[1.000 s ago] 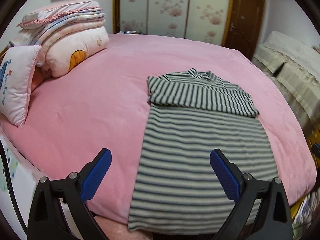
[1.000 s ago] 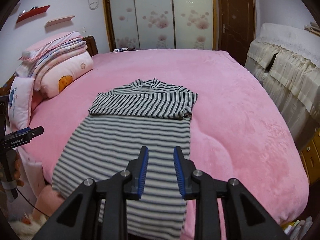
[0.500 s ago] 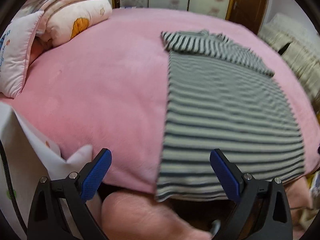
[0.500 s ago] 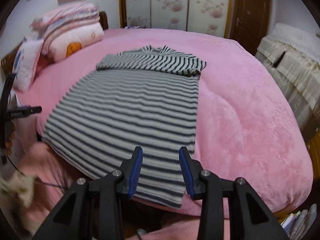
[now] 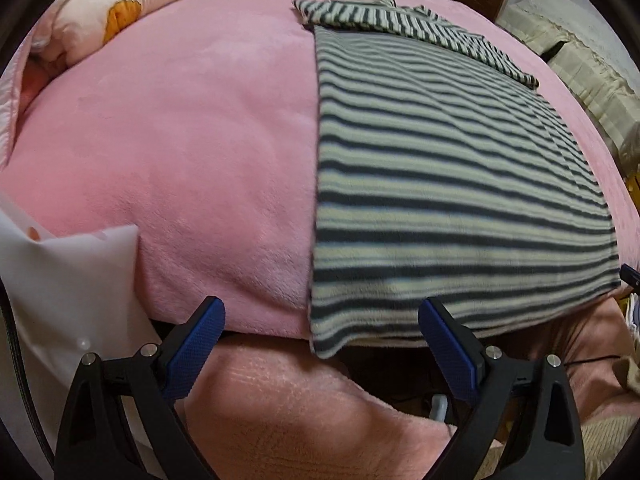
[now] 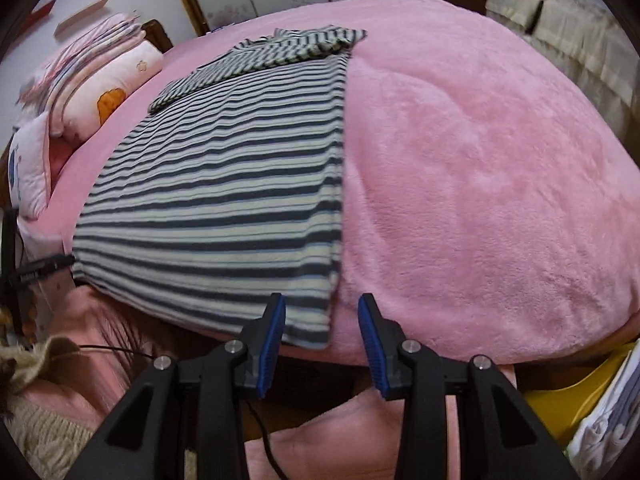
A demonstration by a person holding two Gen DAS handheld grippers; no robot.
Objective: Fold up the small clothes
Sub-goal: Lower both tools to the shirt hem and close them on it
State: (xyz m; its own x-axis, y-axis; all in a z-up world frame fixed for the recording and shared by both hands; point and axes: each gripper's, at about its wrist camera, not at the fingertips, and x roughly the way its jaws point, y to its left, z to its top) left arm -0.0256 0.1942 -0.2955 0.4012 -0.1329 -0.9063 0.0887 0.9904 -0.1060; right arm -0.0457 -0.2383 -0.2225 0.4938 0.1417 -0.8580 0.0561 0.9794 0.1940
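Note:
A grey-and-white striped garment (image 5: 440, 168) lies flat on the pink bed (image 5: 192, 128), its top part folded over at the far end and its hem hanging over the near bed edge. It also shows in the right wrist view (image 6: 232, 184). My left gripper (image 5: 322, 344) is open wide and empty, its gap level with the hem's left corner. My right gripper (image 6: 322, 328) is open and empty, just below the hem's right corner (image 6: 316, 332). Neither gripper touches the cloth.
Pillows and folded bedding (image 6: 108, 80) are stacked at the head of the bed on the left. A white panel (image 5: 68, 280) stands at the bed's near left. A covered sofa (image 5: 580, 60) is on the right. My pink-trousered legs (image 5: 300, 412) are below the bed edge.
Both grippers have come down and in toward the near bed edge and the garment's hem. The right gripper's jaws have opened wider. The garment has not moved.

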